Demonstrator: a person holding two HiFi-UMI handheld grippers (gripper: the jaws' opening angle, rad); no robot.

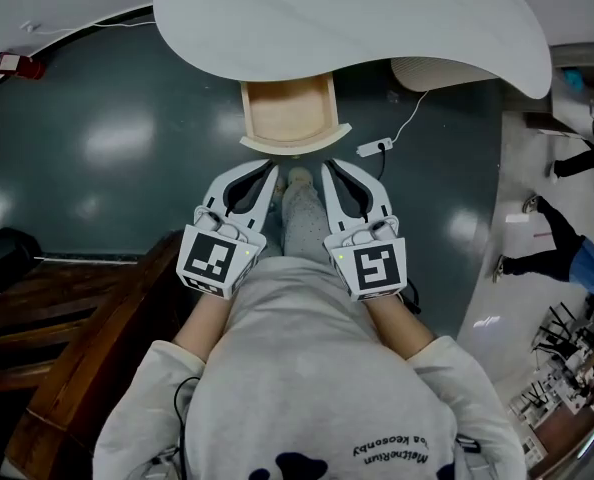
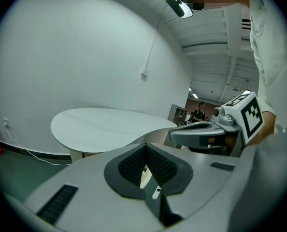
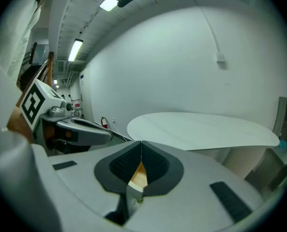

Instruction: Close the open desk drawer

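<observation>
While holding left gripper (image 1: 271, 171) and right gripper (image 1: 328, 169) jaws pressed together and empty as now, push squarely on the curved front (image 1: 295, 141) of the open drawer (image 1: 287, 108) jutting from under the desk top (image 1: 357, 18); expect stiff, light, free-sliding wood.

A line of small dark print (image 1: 395, 452) runs upside down across the person's grey sweatshirt (image 1: 307, 368). Its letters are too small to read. No other text is legible.
</observation>
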